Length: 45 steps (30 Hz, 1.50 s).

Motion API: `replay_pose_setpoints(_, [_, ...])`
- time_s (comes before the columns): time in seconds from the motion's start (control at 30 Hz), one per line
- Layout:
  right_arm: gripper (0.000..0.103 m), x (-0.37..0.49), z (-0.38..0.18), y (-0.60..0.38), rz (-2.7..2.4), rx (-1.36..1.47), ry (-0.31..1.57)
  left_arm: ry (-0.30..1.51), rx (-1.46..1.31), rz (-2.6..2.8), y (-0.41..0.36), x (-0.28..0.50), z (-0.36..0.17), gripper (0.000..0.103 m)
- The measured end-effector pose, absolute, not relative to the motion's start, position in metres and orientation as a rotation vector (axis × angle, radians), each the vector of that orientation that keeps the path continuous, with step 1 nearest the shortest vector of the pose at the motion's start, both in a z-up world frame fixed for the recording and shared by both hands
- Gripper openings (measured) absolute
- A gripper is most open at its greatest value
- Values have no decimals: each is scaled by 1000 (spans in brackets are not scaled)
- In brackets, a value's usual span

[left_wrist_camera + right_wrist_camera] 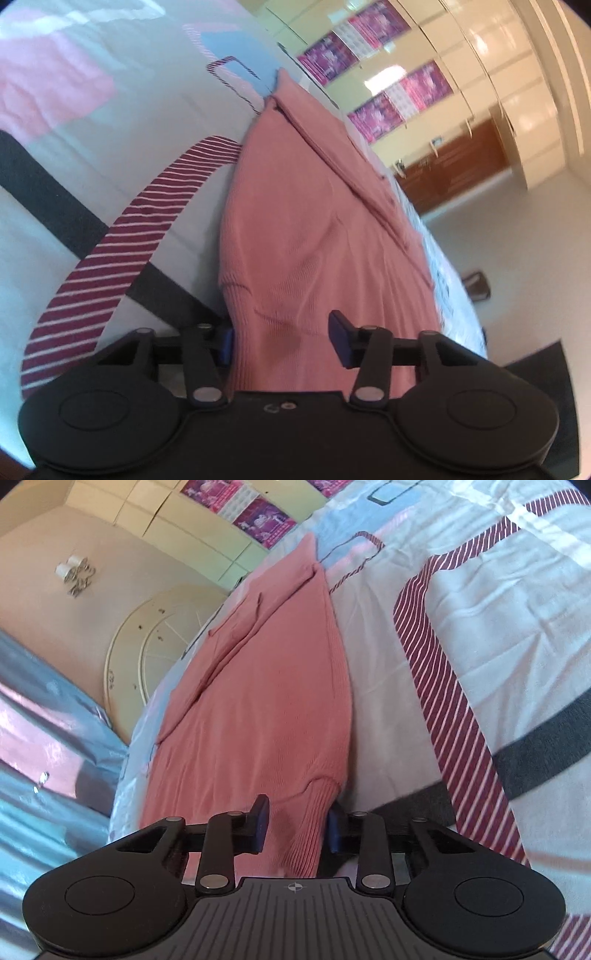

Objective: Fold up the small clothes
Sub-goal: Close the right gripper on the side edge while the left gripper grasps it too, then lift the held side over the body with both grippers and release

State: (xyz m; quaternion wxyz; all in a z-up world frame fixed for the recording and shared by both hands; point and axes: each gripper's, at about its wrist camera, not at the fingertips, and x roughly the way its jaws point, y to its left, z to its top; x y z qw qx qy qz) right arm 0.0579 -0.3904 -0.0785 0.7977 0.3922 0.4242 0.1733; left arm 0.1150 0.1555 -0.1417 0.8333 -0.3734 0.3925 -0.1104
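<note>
A pink knitted sweater (303, 221) lies stretched along the edge of a bed with a patterned cover (129, 155). My left gripper (282, 341) has its blue pads on either side of one end of the sweater, with a wide gap between them, and the fabric passes between. In the right wrist view the sweater (258, 701) runs away from me. My right gripper (297, 827) has its pads around the ribbed cuff end (314, 812), close to the fabric on both sides.
The bed cover (480, 627) has maroon striped bands, dark grey bars and pink and blue patches. Cream wardrobes with purple posters (424, 85) and a wooden drawer unit (458, 166) stand beyond the bed. A blue shiny curtain (44, 738) hangs at the left.
</note>
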Motion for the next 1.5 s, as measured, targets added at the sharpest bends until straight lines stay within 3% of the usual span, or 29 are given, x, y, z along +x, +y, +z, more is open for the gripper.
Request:
replay_pose_setpoints(0.03, [6, 63, -77, -390, 368, 822, 917, 845, -775, -221, 153, 120, -143, 8])
replay_pose_setpoints(0.07, [6, 67, -75, -386, 361, 770, 934, 852, -732, -212, 149, 123, -139, 4])
replay_pose_setpoints(0.2, [6, 59, -41, -392, 425, 729, 796, 711, -666, -241, 146, 108, -110, 4])
replay_pose_setpoints(0.27, [6, 53, -35, -394, 423, 682, 775, 776, -534, -190, 137, 110, -115, 5])
replay_pose_setpoints(0.33, [6, 57, -54, -390, 401, 642, 874, 850, -492, -162, 131, 113, -131, 5])
replay_pose_setpoints(0.37, [5, 61, -67, -385, 368, 617, 942, 824, -544, -163, 134, 110, -134, 5])
replay_pose_setpoints(0.47, [6, 56, -67, -392, 353, 715, 892, 812, -617, -162, 142, 109, -132, 5])
replay_pose_setpoints(0.67, [6, 71, -21, -389, 366, 684, 758, 704, -689, -222, 150, 132, -106, 4])
replay_pose_setpoints(0.87, [6, 140, 26, -380, 344, 638, 640, 570, -738, -298, 146, 218, -60, 4])
replay_pose_setpoints(1.03, [6, 236, 38, -377, 302, 653, 609, 585, -738, -303, 134, 322, -46, 4])
replay_pose_setpoints(1.23, [6, 362, 17, -385, 240, 743, 683, 710, -760, -282, 130, 452, -65, 4])
replay_pose_setpoints(1.4, [6, 438, -23, -383, 199, 766, 782, 780, -711, -273, 135, 516, -93, 5])
replay_pose_setpoints(1.5, [10, 466, -42, -380, 174, 723, 827, 779, -674, -285, 135, 539, -102, 25])
